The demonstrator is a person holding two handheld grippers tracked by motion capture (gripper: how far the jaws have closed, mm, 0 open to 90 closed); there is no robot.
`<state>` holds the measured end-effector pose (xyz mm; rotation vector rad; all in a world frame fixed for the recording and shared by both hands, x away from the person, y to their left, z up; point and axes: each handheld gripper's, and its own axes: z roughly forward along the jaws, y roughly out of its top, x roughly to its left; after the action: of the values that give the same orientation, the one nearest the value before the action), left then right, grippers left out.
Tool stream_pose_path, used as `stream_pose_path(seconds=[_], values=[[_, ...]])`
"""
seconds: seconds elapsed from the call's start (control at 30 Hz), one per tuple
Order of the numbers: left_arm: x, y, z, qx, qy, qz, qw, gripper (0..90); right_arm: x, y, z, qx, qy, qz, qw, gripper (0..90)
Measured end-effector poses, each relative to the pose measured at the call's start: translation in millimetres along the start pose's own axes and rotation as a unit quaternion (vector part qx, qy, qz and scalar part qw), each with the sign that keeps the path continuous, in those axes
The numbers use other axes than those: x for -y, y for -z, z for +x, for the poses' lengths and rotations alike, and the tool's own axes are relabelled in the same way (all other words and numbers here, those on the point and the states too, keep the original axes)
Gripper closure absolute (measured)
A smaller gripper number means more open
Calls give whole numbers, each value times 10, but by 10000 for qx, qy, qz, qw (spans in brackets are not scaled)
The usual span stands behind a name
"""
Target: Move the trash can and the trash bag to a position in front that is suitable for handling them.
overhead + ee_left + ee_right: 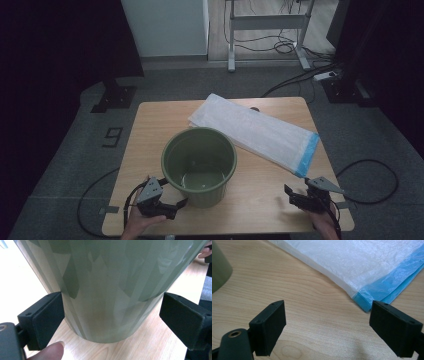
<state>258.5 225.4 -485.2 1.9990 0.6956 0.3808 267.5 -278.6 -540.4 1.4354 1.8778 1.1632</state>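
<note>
An empty olive-green bucket stands upright in the middle of the wooden table. My left gripper is low at the bucket's front left, open. In the left gripper view the bucket wall sits between the two spread jaws of the left gripper, near its base. A folded white plastic bag with a blue end lies flat behind the bucket, reaching to the right. My right gripper hovers open over bare wood at the front right. The right gripper faces the bag's blue corner.
The table's front edge is close beneath both hands. On the floor around the table run cables, with a desk frame at the back and dark stands at both sides. A bucket edge shows in the right gripper view.
</note>
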Motion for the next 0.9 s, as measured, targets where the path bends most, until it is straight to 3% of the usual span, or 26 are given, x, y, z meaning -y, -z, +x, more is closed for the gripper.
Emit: stream_pose_path(seconds=[0.23, 0.63, 0.77, 0.9], values=[[-169, -239, -64, 94, -154, 96, 9998, 75, 5, -4, 2, -12, 16, 16, 10000, 132], [-361, -532, -135, 170, -197, 147, 9996, 87, 14, -20, 5, -29, 41, 68, 10000, 132], [-366, -550, -153, 127, -196, 125, 9997, 88, 15, -21, 12, -41, 49, 91, 9999, 132], [-306, -456, -155, -30, -101, 25, 9999, 95, 14, -17, 9, -28, 44, 48, 10000, 132]])
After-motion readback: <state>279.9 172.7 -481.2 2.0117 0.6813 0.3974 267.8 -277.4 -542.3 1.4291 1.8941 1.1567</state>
